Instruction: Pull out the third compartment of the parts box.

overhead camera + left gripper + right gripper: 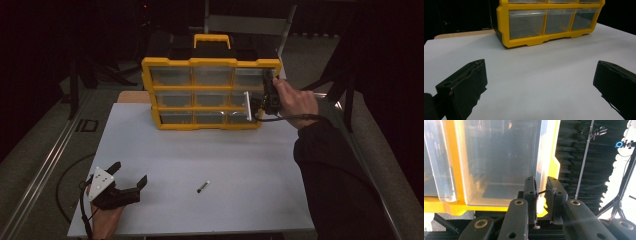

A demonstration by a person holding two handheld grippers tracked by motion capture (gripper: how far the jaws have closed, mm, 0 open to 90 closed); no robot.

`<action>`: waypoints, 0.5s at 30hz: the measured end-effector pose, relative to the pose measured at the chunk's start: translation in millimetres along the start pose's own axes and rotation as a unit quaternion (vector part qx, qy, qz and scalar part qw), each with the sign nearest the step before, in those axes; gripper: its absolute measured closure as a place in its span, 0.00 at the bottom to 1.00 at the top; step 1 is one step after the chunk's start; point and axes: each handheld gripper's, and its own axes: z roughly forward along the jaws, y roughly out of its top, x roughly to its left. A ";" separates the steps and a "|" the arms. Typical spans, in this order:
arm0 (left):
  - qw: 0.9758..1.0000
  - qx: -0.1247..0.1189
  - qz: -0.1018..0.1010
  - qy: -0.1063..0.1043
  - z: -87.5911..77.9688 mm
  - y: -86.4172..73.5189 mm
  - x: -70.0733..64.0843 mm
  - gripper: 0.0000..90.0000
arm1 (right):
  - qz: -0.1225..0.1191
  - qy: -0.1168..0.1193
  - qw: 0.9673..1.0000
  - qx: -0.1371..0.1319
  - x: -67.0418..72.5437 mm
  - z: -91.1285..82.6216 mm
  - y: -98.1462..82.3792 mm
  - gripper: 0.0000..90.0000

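The white table [165, 150] carries a yellow drawer organizer [210, 93] standing upright at its far edge, with clear drawers in three rows. The middle-right drawer [240, 102] projects forward of the frame, toward the person. The right gripper [265, 100] sits at that drawer's right side; its jaws are pressed together on the drawer's clear wall [539, 173], pinching it at the corner. The drawer slides front to back, so any pull or push must follow that line. The left gripper [131, 176] rests at the near left corner, jaws spread and empty, well apart from the organizer. A small dark cylindrical piece [202, 186] lies loose on the table, nearer the left gripper.
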 end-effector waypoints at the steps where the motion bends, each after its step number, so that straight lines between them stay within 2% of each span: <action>1: 1.000 0.000 0.001 0.000 0.1 0.0 0.0 0.00 | -0.001 -0.001 1.000 0.000 -0.1 -0.4 0.1 0.88; 15: 1.000 0.001 0.001 0.001 0.4 -0.2 -0.1 0.00 | -0.006 0.010 1.000 -0.004 -2.1 -9.7 -1.5 0.88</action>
